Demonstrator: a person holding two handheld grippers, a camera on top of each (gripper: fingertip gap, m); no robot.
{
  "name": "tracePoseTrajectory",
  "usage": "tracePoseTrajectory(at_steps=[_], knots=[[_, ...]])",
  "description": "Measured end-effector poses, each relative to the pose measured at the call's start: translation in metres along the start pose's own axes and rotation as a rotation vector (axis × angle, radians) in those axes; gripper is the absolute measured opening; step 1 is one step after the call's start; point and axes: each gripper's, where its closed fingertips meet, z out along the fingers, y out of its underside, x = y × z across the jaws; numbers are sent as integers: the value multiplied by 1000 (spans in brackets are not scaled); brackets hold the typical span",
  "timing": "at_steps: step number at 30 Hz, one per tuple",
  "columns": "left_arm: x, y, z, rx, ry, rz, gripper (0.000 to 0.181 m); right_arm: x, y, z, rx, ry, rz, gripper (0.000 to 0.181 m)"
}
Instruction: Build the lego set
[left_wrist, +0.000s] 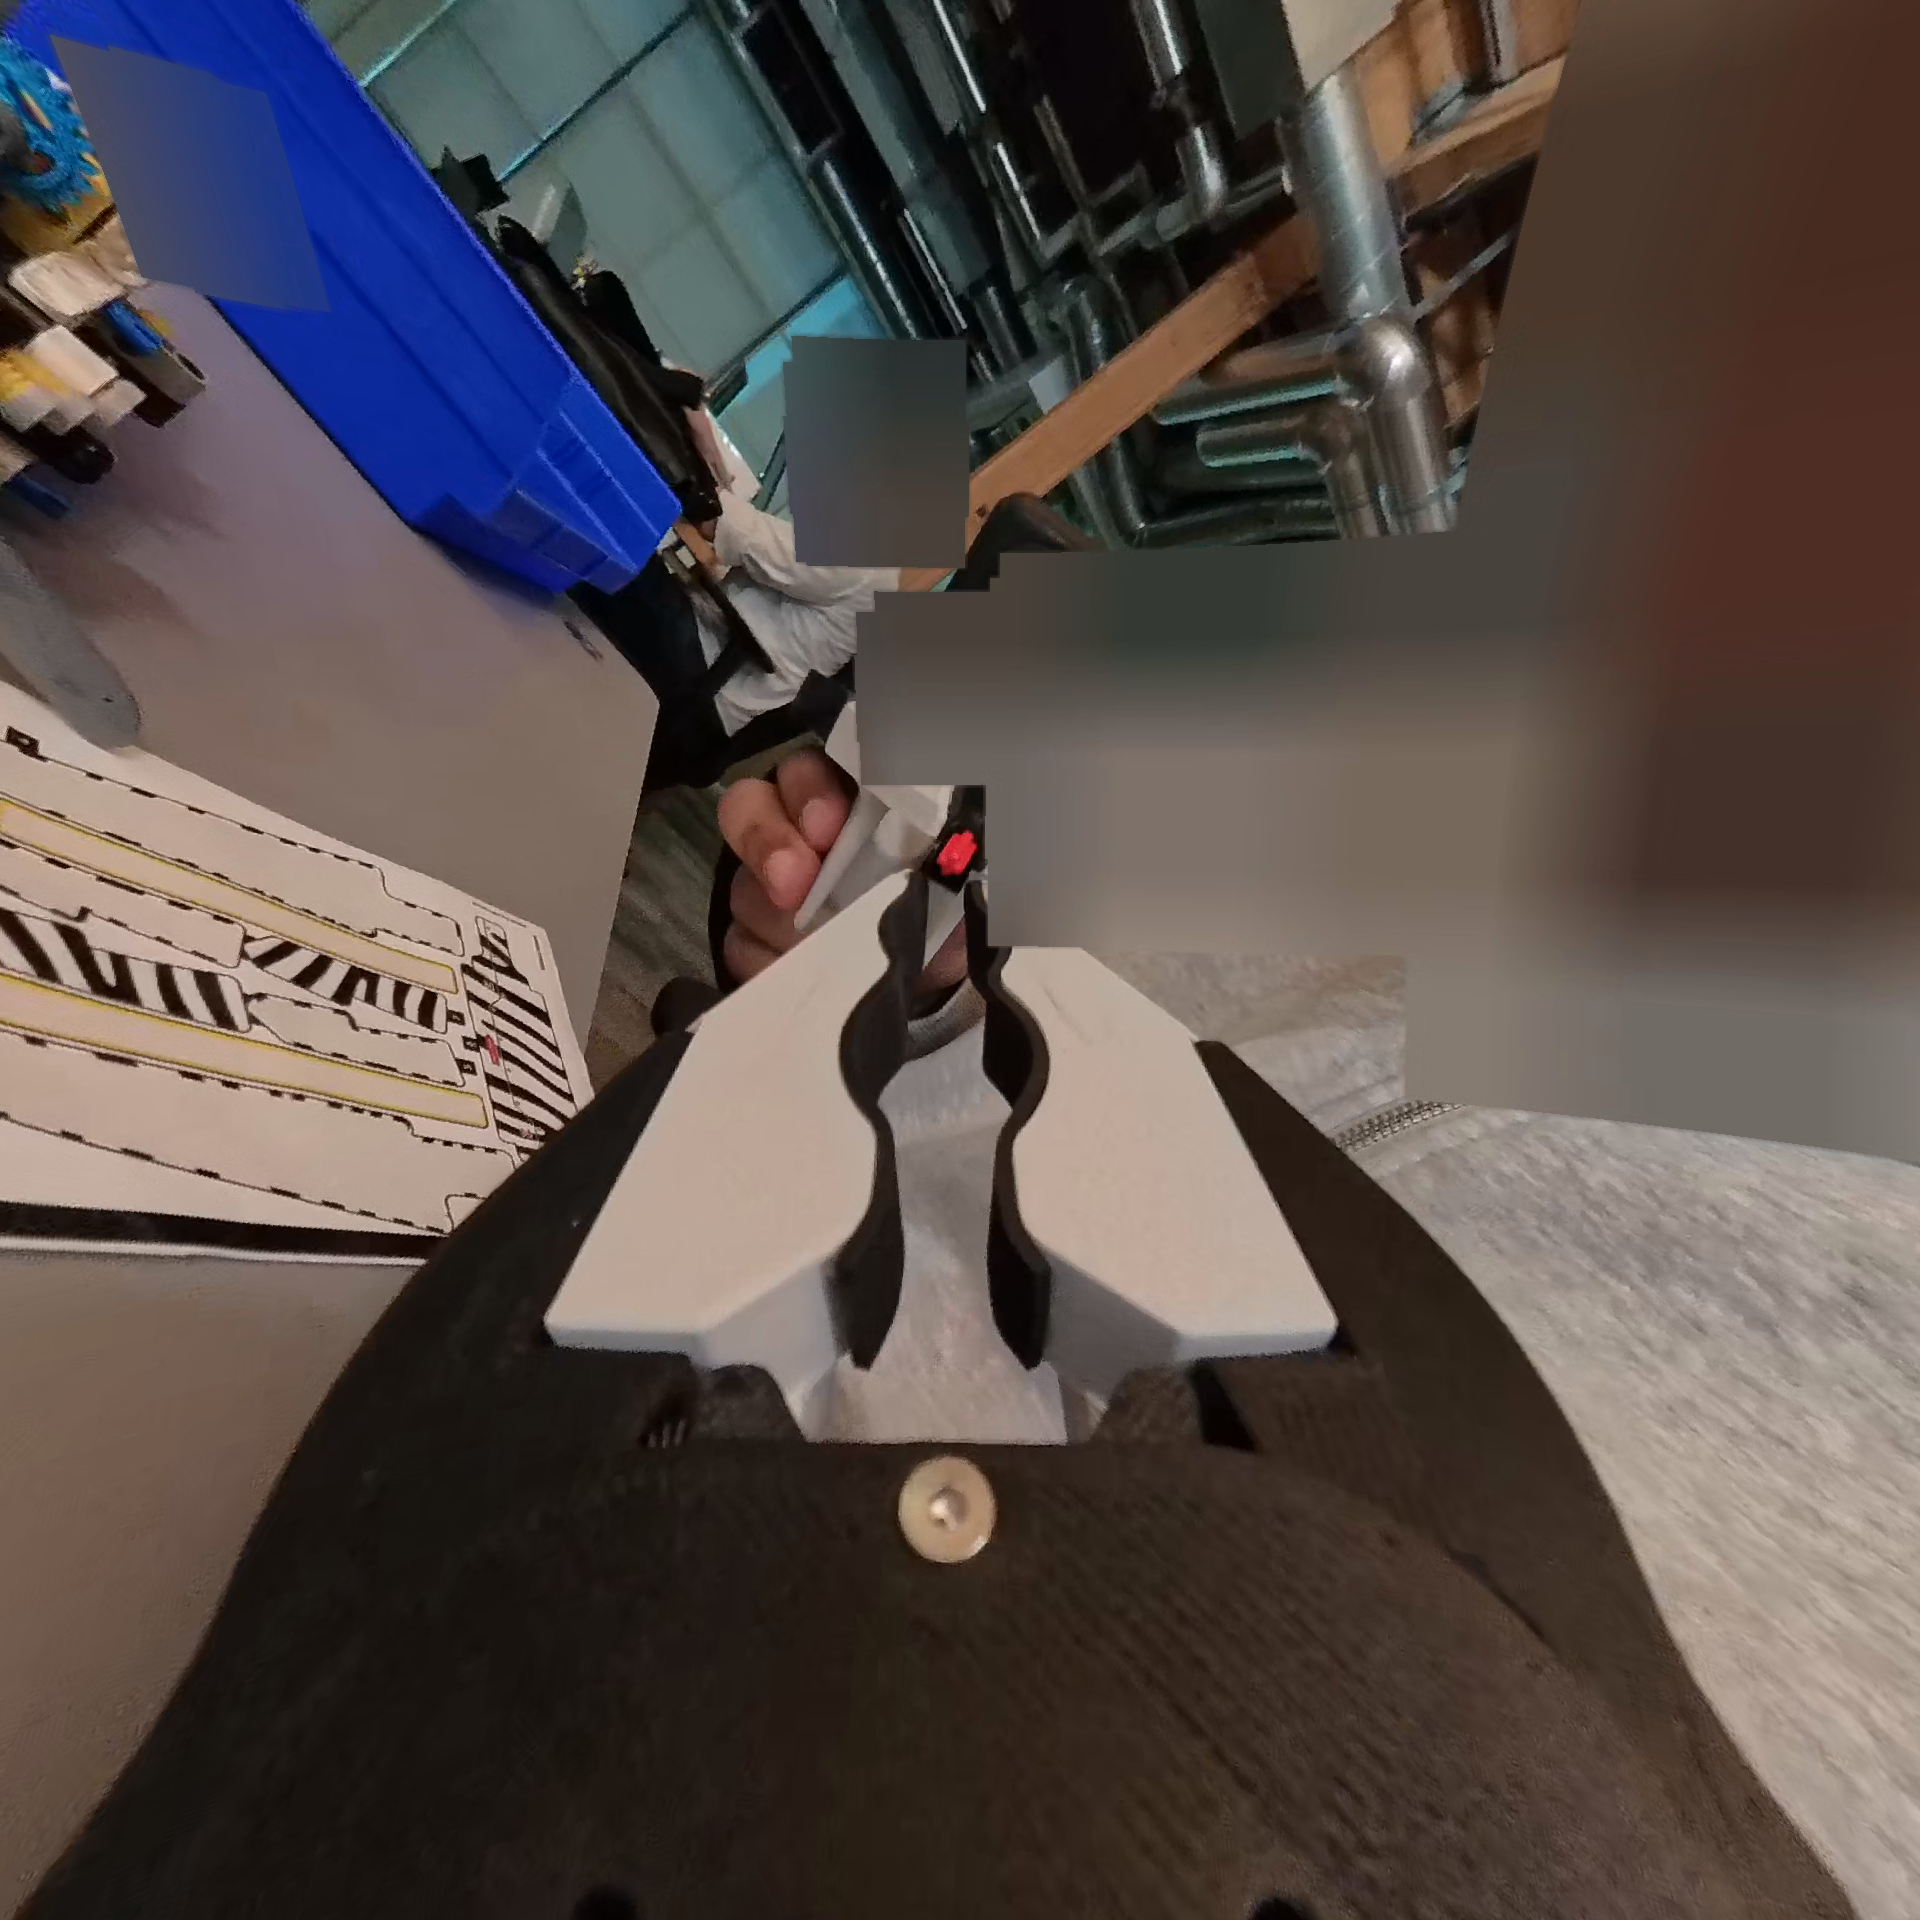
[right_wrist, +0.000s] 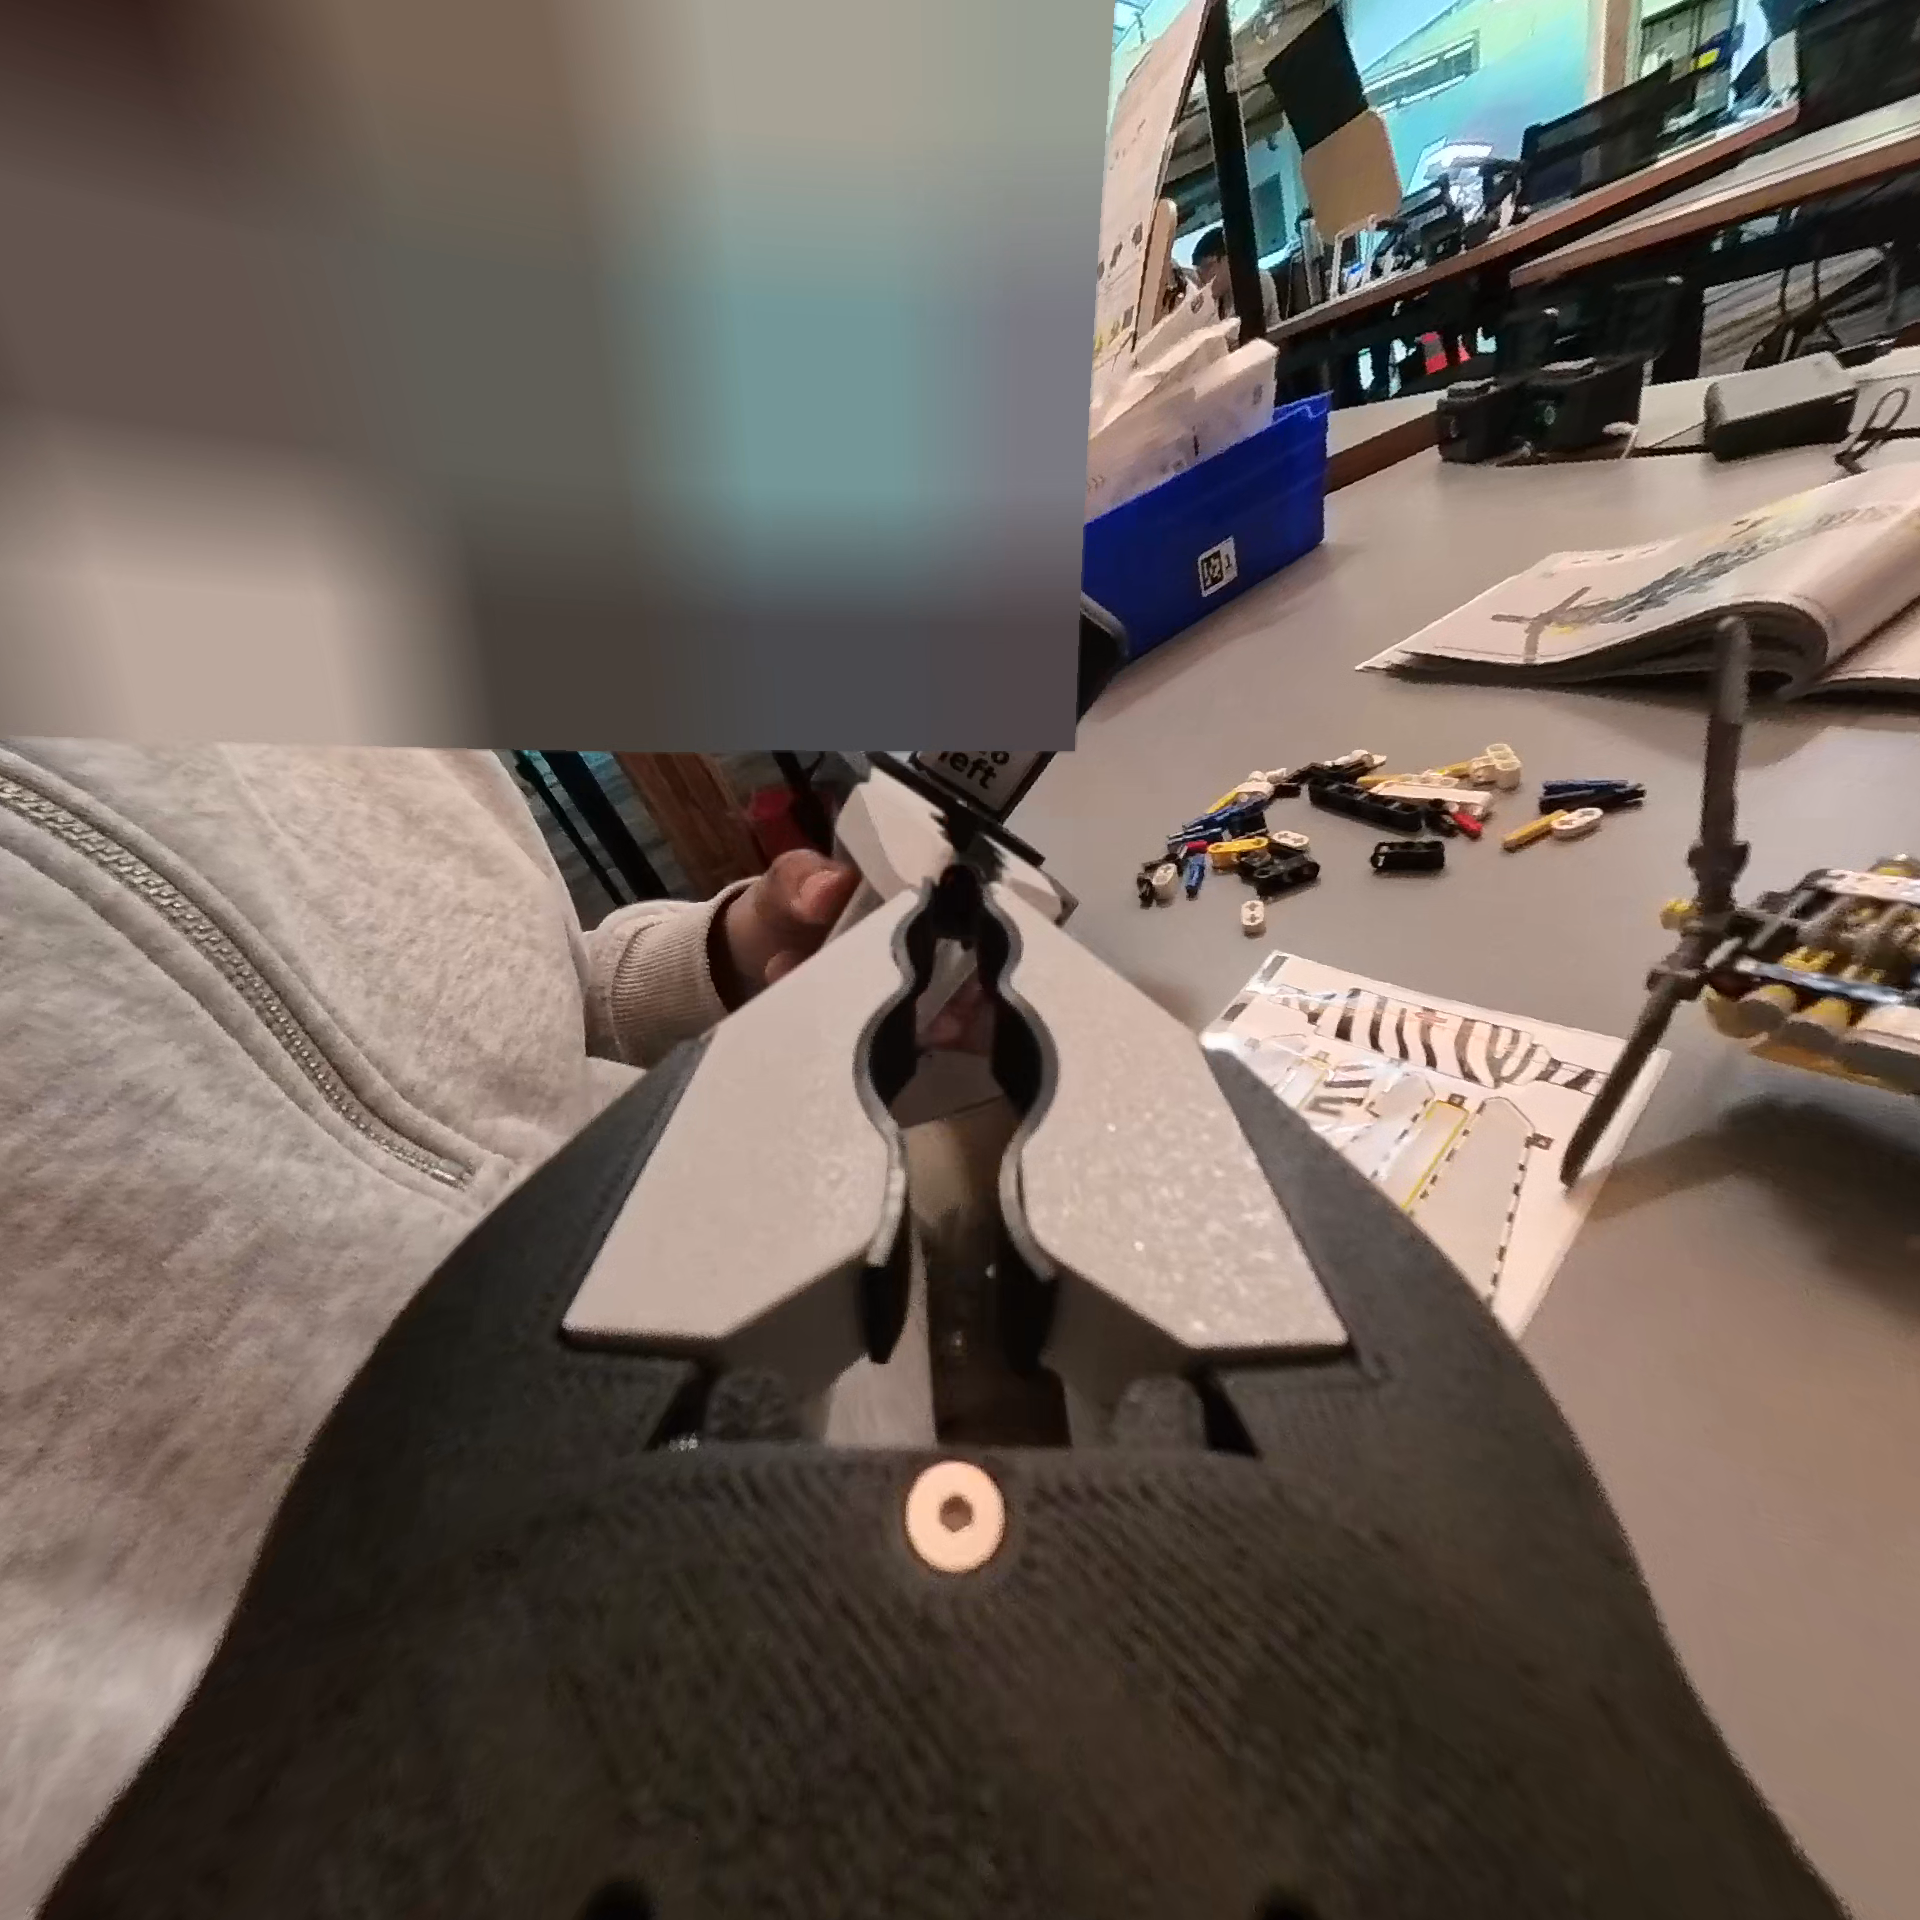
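My left gripper (left_wrist: 940, 894) and right gripper (right_wrist: 951, 896) meet tip to tip in the air in front of a person in a grey hoodie (right_wrist: 208, 1039). The left gripper's jaws are nearly closed on a small red lego piece (left_wrist: 956, 854) at its very tips. The right gripper's jaws are nearly closed on a small dark piece (right_wrist: 951, 902), with a hint of red just behind it. The two pieces touch or nearly touch; the join is too small to make out. A hand (left_wrist: 774, 862) holds the right gripper, and another hand (right_wrist: 795, 904) holds the left one.
On the grey table (right_wrist: 1351, 935) lie a pile of loose lego pieces (right_wrist: 1382, 805), a striped sticker sheet (right_wrist: 1434, 1070), a partly built model (right_wrist: 1818, 966) with a tall grey axle (right_wrist: 1714, 790), an open instruction booklet (right_wrist: 1714, 603) and a blue bin (right_wrist: 1205, 540).
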Motion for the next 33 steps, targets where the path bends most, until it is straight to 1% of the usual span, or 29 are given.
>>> tracePoseTrajectory(at_steps=[1,4,7,11,17,24,33], knots=[[0,1,1,-7,-8,7,4,0,1,0,-9,3,-10,5],[-3,2,1,-18,-36,23,7,1,3,0,-40,24,-55,5],[-4,-4,-3,14,-37,28,11,3,7,-2,-97,46,-112,5],[-1,-4,-5,13,-22,36,2,1,11,-2,-139,28,-130,5],[-2,-4,-5,11,-35,52,1,3,13,-1,-129,26,-111,5],[-3,-4,-3,16,-27,35,1,3,9,2,-80,36,-118,5],[-3,-5,-4,30,-17,29,1,3,8,3,-108,55,-186,4]])
